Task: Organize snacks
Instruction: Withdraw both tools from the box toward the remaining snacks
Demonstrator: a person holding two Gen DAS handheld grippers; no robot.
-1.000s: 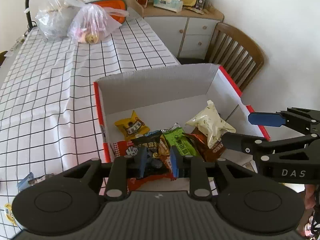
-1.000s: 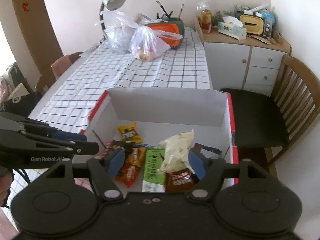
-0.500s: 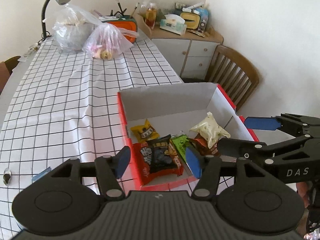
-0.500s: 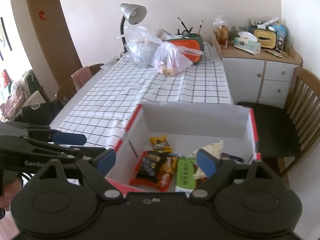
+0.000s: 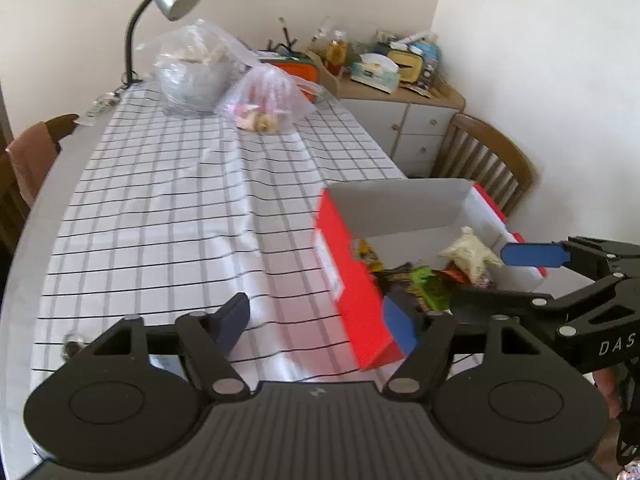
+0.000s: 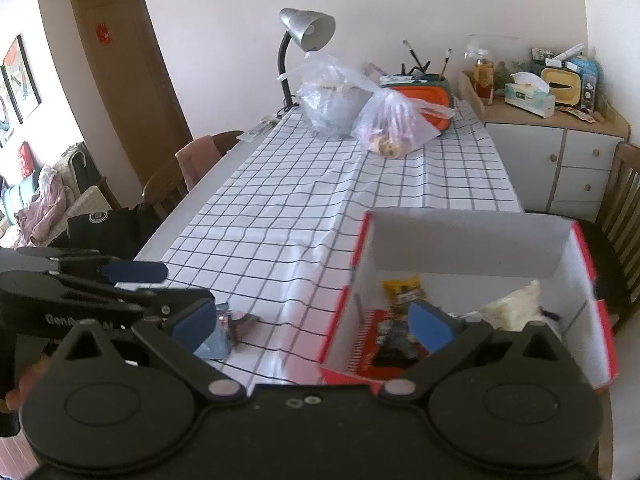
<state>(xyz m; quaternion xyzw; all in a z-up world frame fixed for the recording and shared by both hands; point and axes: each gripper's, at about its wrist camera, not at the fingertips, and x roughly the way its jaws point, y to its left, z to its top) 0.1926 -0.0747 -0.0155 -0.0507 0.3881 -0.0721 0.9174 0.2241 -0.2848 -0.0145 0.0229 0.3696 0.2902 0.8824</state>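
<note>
A red cardboard box (image 5: 348, 280) with a white inside stands at the table's near right corner; it also shows in the right wrist view (image 6: 472, 240). It holds several snack packets: a yellow one (image 6: 402, 288), a red-and-black one (image 6: 390, 344), a green one (image 5: 428, 284) and a pale crinkled bag (image 5: 472, 254). My left gripper (image 5: 318, 326) is open and empty, above the tablecloth left of the box. My right gripper (image 6: 312, 322) is open and empty, over the box's left wall. Small loose snacks (image 6: 230, 322) lie on the cloth left of the box.
A checked tablecloth (image 6: 320, 200) covers the table. At the far end stand a desk lamp (image 6: 304, 28), two plastic bags (image 6: 394, 124) and an orange case (image 6: 424, 94). A sideboard (image 6: 560, 152) and a wooden chair (image 5: 484, 164) are to the right, another chair (image 6: 192, 164) to the left.
My left gripper opened, released the red-and-black packet into the box, then pulled back and swung left. My right gripper also rose, drew back and swung left.
</note>
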